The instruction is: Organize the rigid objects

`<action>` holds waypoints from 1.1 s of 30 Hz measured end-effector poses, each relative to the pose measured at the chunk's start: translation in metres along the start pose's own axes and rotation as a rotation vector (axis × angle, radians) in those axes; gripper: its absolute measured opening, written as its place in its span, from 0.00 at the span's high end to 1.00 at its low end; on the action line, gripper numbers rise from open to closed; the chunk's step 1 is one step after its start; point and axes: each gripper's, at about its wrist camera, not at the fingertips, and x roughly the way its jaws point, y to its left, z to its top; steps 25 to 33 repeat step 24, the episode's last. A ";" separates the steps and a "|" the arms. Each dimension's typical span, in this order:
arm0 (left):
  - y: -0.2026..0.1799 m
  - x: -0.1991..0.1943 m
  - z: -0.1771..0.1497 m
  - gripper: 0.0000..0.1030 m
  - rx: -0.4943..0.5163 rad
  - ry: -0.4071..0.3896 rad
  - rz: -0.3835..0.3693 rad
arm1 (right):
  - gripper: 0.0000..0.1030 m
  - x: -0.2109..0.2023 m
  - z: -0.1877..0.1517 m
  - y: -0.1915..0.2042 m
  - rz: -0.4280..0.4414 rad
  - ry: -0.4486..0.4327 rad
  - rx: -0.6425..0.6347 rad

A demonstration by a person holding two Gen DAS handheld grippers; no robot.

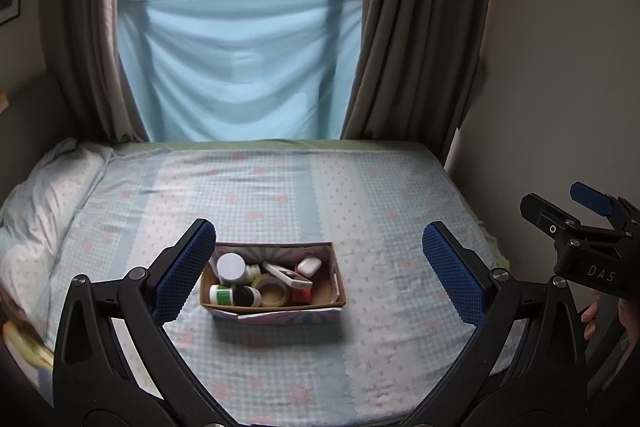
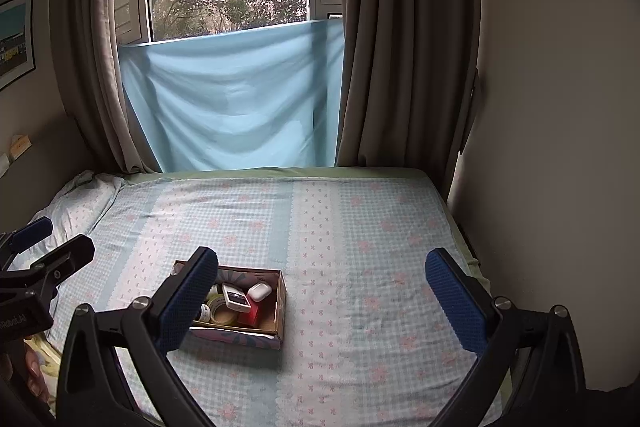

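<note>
Left tongs (image 1: 318, 267): spread wide, holding nothing, raised above the bed.
Right tongs (image 2: 322, 293): likewise spread wide, nothing held, to the right of the left pair.
Cardboard box (image 1: 335, 277): sits on the bed near its front edge; open top, patterned outer sides.
Box contents: white-lidded jar (image 1: 231, 266), green-labelled bottle (image 1: 222, 294), tape roll (image 1: 274, 291), white handset (image 1: 287, 275), white earbud case (image 1: 309, 266), red item (image 1: 301, 294), all crowded together.
Bed (image 1: 360, 195): pale blue check sheet with pink flowers, mildly creased.
Pillow (image 1: 48, 195): at the left edge.
Far wall: light blue cloth (image 1: 240, 67) across lower window, brown curtains (image 1: 420, 27) on both sides, trees outside.
</note>
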 end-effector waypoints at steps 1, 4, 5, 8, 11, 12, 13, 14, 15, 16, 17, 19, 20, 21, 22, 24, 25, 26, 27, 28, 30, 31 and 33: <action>0.000 0.000 0.000 0.00 -0.001 -0.001 0.001 | 0.00 0.000 0.000 0.000 -0.001 0.001 0.001; 0.002 0.001 0.001 0.00 -0.003 -0.004 -0.002 | 0.00 0.001 0.000 0.001 -0.004 0.000 0.004; 0.002 0.000 0.002 0.00 -0.002 -0.008 -0.002 | 0.00 0.001 0.000 0.001 -0.005 0.000 0.004; 0.000 -0.001 0.003 0.00 0.009 -0.025 0.003 | 0.00 0.002 0.001 0.002 -0.008 -0.006 0.006; -0.001 -0.003 0.004 0.00 0.016 -0.044 0.032 | 0.00 0.002 0.002 0.003 -0.009 -0.008 0.007; -0.002 -0.004 0.004 0.00 0.022 -0.056 0.040 | 0.00 0.002 0.002 0.002 -0.010 -0.008 0.006; -0.003 -0.006 0.004 0.00 0.030 -0.069 0.048 | 0.00 0.002 0.002 0.003 -0.010 -0.008 0.006; -0.003 -0.007 0.005 0.00 0.036 -0.081 0.059 | 0.00 0.002 0.002 0.002 -0.010 -0.008 0.007; -0.004 -0.008 0.005 0.00 0.039 -0.091 0.069 | 0.00 0.002 0.002 0.003 -0.011 -0.007 0.006; -0.004 -0.009 0.005 0.00 0.037 -0.098 0.072 | 0.00 0.003 0.003 0.003 -0.012 -0.006 0.006; -0.003 -0.009 0.006 0.00 0.033 -0.102 0.065 | 0.00 0.004 0.003 0.003 -0.014 -0.005 0.006; 0.001 -0.008 0.007 0.00 0.014 -0.097 0.031 | 0.00 0.006 0.005 0.003 -0.016 -0.001 0.008; 0.003 -0.006 0.007 0.00 0.004 -0.095 0.020 | 0.00 0.008 0.005 0.003 -0.016 0.000 0.009; 0.005 -0.005 0.007 0.00 -0.002 -0.096 0.014 | 0.00 0.009 0.006 0.003 -0.018 0.000 0.010; 0.006 -0.004 0.006 0.00 -0.004 -0.098 0.014 | 0.00 0.010 0.006 0.003 -0.020 0.001 0.010; 0.007 0.000 0.006 0.00 -0.003 -0.091 0.026 | 0.00 0.013 0.006 0.002 -0.023 0.007 0.010; 0.007 0.000 0.006 0.00 -0.003 -0.091 0.026 | 0.00 0.013 0.006 0.002 -0.023 0.007 0.010; 0.007 0.000 0.006 0.00 -0.003 -0.091 0.026 | 0.00 0.013 0.006 0.002 -0.023 0.007 0.010; 0.007 0.000 0.006 0.00 -0.003 -0.091 0.026 | 0.00 0.013 0.006 0.002 -0.023 0.007 0.010; 0.007 0.000 0.006 0.00 -0.003 -0.091 0.026 | 0.00 0.013 0.006 0.002 -0.023 0.007 0.010; 0.007 0.000 0.006 0.00 -0.003 -0.091 0.026 | 0.00 0.013 0.006 0.002 -0.023 0.007 0.010; 0.007 0.000 0.006 0.00 -0.003 -0.091 0.026 | 0.00 0.013 0.006 0.002 -0.023 0.007 0.010; 0.007 0.000 0.006 0.00 -0.003 -0.091 0.026 | 0.00 0.013 0.006 0.002 -0.023 0.007 0.010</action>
